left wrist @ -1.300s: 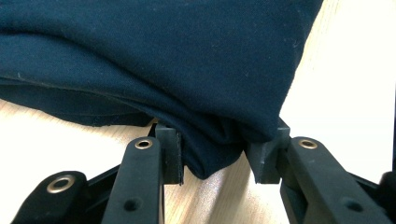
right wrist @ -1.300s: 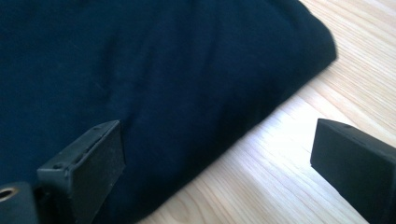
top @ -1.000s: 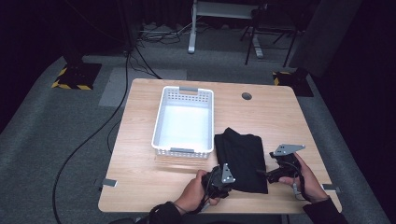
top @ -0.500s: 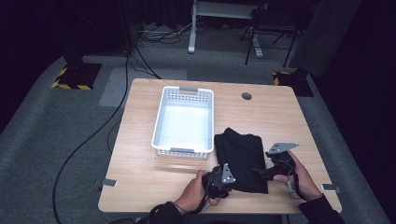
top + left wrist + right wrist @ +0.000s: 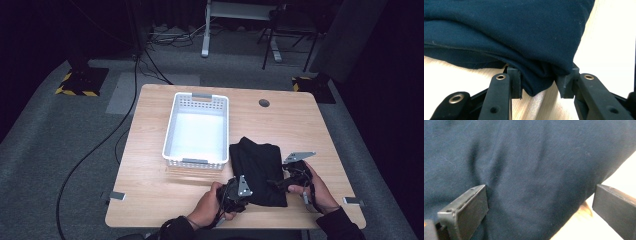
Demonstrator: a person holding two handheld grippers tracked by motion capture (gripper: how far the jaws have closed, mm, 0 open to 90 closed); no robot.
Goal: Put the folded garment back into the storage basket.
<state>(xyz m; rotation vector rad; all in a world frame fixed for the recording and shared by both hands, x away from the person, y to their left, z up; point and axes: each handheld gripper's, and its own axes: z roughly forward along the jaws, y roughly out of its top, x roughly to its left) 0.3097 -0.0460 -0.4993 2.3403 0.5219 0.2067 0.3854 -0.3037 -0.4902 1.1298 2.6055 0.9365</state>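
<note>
A dark navy folded cloth (image 5: 256, 162) lies on the wooden table (image 5: 150, 175), just right of a white perforated basket (image 5: 195, 161). My left gripper (image 5: 243, 191) is at the cloth's near left corner. In the left gripper view its pads pinch a hanging fold of the cloth (image 5: 524, 37), so the left gripper (image 5: 539, 82) is shut on it. My right gripper (image 5: 283, 181) sits at the cloth's near right edge. In the right gripper view its jaws stand wide apart over the cloth (image 5: 529, 170), and the right gripper (image 5: 540, 205) is open.
The basket holds nothing and lies lengthwise toward the far edge. A round cable hole (image 5: 264, 103) sits at the table's far right. Small grey tabs (image 5: 118, 195) (image 5: 353, 201) mark the near corners. A black cable (image 5: 95, 150) runs over the floor at left.
My right gripper has edged slightly left, onto the cloth's right edge. The left gripper and the cloth have stayed put.
</note>
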